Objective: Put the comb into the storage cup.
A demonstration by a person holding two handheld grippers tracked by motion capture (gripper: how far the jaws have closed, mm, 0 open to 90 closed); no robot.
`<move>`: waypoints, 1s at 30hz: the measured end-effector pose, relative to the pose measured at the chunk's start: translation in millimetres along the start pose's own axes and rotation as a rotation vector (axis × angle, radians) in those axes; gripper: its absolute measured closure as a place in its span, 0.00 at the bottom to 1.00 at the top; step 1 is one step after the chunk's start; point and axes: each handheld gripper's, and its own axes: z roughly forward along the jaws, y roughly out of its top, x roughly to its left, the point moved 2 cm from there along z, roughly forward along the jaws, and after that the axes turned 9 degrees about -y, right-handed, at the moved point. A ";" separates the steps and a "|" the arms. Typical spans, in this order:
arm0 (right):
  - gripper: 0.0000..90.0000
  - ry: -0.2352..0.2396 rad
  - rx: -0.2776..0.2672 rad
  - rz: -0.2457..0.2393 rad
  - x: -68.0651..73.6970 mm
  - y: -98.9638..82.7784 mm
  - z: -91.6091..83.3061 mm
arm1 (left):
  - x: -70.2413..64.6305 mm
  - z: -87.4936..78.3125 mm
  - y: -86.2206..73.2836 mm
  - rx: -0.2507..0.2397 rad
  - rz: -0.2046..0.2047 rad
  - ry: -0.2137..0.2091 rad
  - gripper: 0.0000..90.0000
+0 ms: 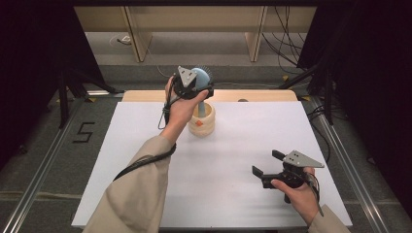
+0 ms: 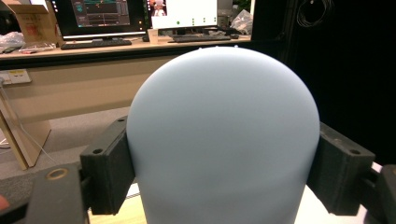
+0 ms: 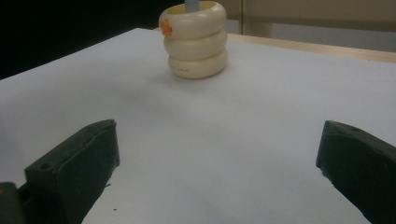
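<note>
High view: nearest the person, the right gripper (image 1: 266,163) rests low over the white table (image 1: 233,145) at its right front, jaws spread wide with nothing between them. The bare table top lies between it and the cream ringed holder (image 1: 201,121), which stands well apart near the far edge, an orange mark on its side. Above the holder, the left gripper (image 1: 201,82) pinches the rounded head of the pale blue brush (image 1: 201,77), whose handle runs down into the holder. Beyond the table stand wooden desk legs (image 1: 138,41) and trailing cables (image 1: 284,43).
</note>
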 end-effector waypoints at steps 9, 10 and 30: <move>0.00 0.000 -0.001 -0.001 0.2 0.1 0.0 | 0.5 1.5 -3.7 0.007 0.003 -0.001 0.22; 0.00 0.000 -0.001 -0.001 0.3 0.1 0.0 | 0.6 1.6 -4.3 0.008 0.001 0.000 0.22; 0.00 0.002 -0.003 -0.002 0.2 0.2 0.0 | 0.8 6.0 -13.4 0.007 0.002 0.001 0.22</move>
